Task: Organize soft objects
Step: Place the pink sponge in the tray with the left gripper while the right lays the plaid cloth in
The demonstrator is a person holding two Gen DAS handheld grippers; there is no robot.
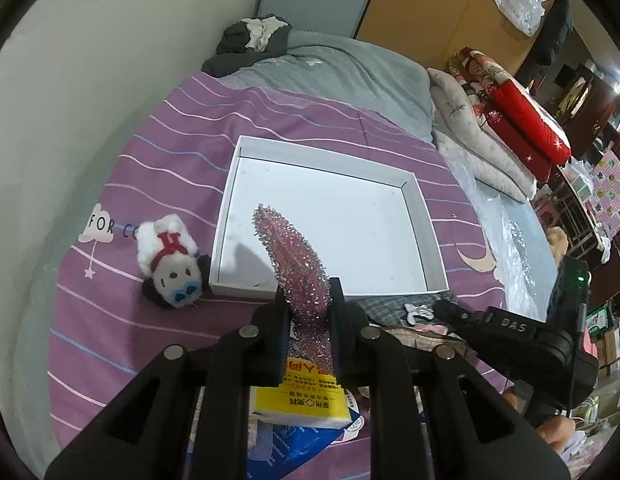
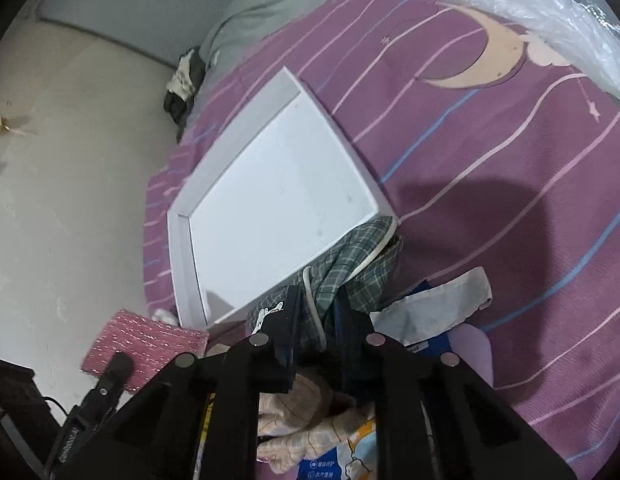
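Left gripper (image 1: 307, 304) pinches a limp, light pink sparkly cloth (image 1: 293, 256) by its lower end at the white box's (image 1: 430, 248) 6 o'clock edge; right gripper (image 2: 316, 316) seemingly clamps soft green plaid fabric (image 2: 350, 264).

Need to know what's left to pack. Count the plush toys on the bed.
1: the white plush toy lies on the purple bedsheet, left of the white box. Others may be hidden under the clutter.

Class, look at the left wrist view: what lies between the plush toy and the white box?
Nothing but bare purple striped bedsheet; the plush toy sits right beside the white box, seen in the left wrist view.
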